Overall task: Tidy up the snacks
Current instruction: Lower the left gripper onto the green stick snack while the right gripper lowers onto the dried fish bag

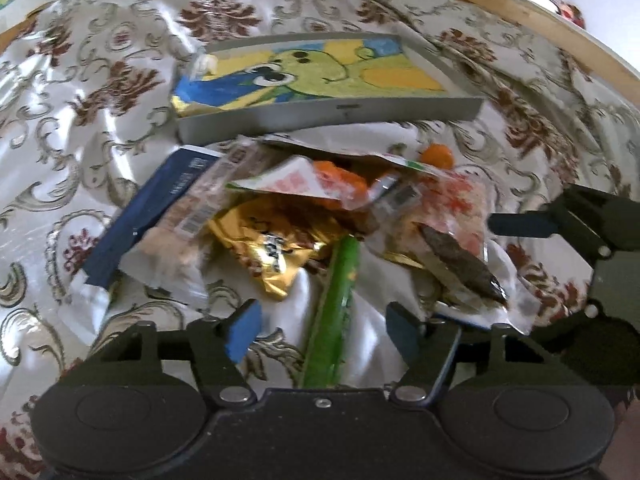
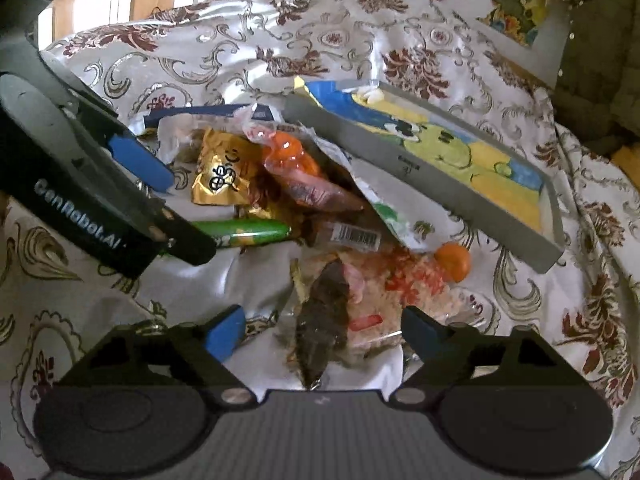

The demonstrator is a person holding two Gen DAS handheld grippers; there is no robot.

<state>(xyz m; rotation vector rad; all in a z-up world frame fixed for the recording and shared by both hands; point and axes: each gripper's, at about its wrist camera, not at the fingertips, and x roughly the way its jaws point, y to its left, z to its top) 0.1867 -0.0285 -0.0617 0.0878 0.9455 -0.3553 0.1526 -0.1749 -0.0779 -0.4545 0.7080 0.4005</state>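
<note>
I have both tongs spread wide and holding nothing, poised at the near edge of the snack pile (image 1: 304,216) on the patterned cloth (image 1: 100,80). I take the grey tray (image 1: 332,114) as my landmark: the pile lies just on my side of its long front wall, some wrappers touching or almost touching that wall, and the tray looks nearly bare apart from something small in one corner. The green stick packet (image 1: 332,312) sits at the pile's near edge, its long axis pointing away from the tray and running straight up between the fingers of my left tongs (image 1: 320,328), so a plain close would catch it across its width. My right tongs (image 2: 324,332) straddle the clear bag with a dark piece (image 2: 324,320), which also lies lengthwise, pointing at the tray's front wall. A small orange ball (image 2: 453,262) rests just in front of the tray. I judge the left tongs better placed for the stick, the right for the clear bag; sorting has hardly begun.
</note>
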